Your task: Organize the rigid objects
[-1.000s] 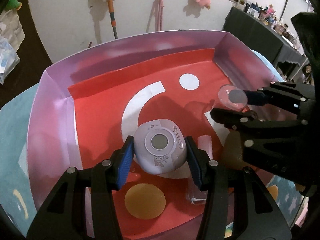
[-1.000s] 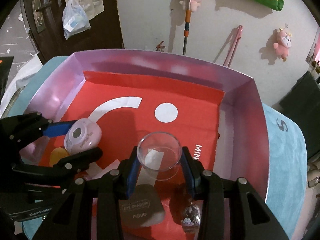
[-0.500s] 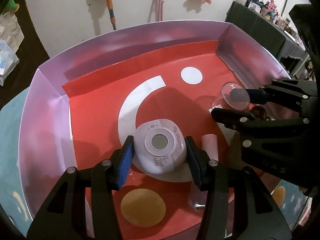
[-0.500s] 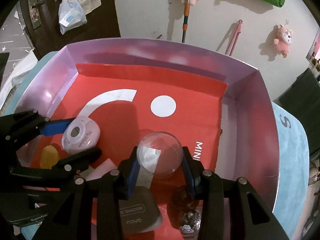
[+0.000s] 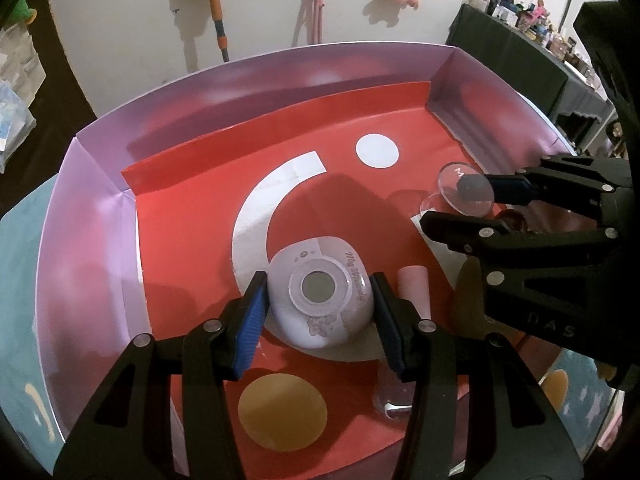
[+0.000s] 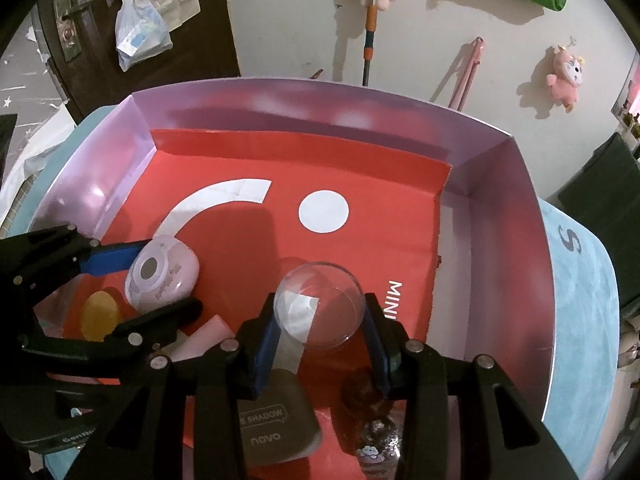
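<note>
My left gripper [image 5: 318, 306] is shut on a lilac rounded case [image 5: 320, 290] with a round window, held low over the red floor of the purple box [image 5: 88, 216]. The case also shows in the right wrist view [image 6: 162, 274], with the left gripper [image 6: 154, 278] around it. My right gripper [image 6: 320, 330] is shut on a clear glass cup [image 6: 318, 304], tilted on its side. In the left wrist view the cup [image 5: 466, 194] sits between the right gripper [image 5: 460, 208] fingers at the box's right.
In the box lie a yellow disc [image 5: 282, 412], a pink tube [image 5: 414, 290], a grey eye-shadow case [image 6: 276, 426], a small dark glittery bottle [image 6: 370, 420] and a clear item [image 5: 394, 398]. The box stands on a light blue cloth [image 6: 580, 320].
Both grippers have moved forward and lower into the box with their objects. The cup has tilted from upright onto its side.
</note>
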A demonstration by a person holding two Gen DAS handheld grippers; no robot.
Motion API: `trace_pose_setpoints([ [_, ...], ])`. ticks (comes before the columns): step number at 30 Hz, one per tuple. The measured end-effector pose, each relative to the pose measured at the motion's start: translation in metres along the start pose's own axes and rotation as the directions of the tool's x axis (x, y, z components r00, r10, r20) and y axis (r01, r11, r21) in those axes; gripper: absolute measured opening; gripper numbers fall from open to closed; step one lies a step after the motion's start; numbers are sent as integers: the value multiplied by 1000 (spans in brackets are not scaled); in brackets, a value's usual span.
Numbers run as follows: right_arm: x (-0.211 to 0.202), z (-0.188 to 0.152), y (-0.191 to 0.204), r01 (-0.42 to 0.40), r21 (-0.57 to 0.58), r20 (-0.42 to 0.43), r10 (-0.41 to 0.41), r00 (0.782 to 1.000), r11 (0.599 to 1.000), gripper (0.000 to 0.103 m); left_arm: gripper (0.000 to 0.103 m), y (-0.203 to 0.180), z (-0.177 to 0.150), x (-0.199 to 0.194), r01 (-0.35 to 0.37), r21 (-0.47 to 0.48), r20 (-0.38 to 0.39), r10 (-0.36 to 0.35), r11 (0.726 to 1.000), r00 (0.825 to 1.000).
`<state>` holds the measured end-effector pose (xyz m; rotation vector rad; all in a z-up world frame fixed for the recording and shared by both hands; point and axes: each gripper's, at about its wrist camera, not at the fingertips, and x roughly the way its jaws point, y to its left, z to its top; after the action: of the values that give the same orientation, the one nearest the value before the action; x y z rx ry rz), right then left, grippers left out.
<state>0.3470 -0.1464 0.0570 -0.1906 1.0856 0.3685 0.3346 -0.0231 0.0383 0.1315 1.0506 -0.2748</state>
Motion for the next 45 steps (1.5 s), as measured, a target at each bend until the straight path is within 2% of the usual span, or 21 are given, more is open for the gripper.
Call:
trace_pose_setpoints([
  [4, -2, 0, -2, -1, 0, 5, 1, 1000, 1000, 47, 51, 0, 2, -3, -3, -3, 16, 3, 1000, 1000],
  [11, -12, 0, -2, -10, 13, 24, 10, 1000, 1000, 51, 61, 0, 3, -19, 5, -9, 55, -5, 1000, 998],
  [15, -26, 0, -2, -15, 27, 52, 14, 999, 1000, 60, 63, 0, 1, -33, 1, -11, 82, 0, 1000, 997],
  [22, -64, -4, -3, -16, 46, 118, 10, 993, 999, 68, 69, 0, -7, -69, -2, -40, 156, 8, 999, 988],
  [26, -89, -8, -3, -15, 57, 161, 6, 987, 998, 69, 72, -3, -13, -98, -13, -49, 221, 24, 999, 975],
  [33, -143, -27, 1, -15, 64, 271, -3, 963, 998, 82, 79, -9, -35, -150, -31, -69, 326, 52, 997, 944],
  [35, -160, -36, 4, -10, 64, 305, -10, 952, 998, 85, 83, -12, -44, -166, -35, -68, 361, 57, 997, 931],
  [40, -200, -63, 9, -16, 71, 386, -13, 922, 997, 95, 84, -18, -67, -196, -45, -81, 419, 75, 996, 905],
  [42, -215, -75, 13, -3, 70, 417, -27, 909, 998, 100, 86, -21, -78, -206, -50, -97, 437, 88, 994, 895],
  [45, -234, -95, 18, 28, 65, 461, -55, 886, 997, 103, 87, -26, -96, -217, -71, -104, 466, 112, 992, 878],
])
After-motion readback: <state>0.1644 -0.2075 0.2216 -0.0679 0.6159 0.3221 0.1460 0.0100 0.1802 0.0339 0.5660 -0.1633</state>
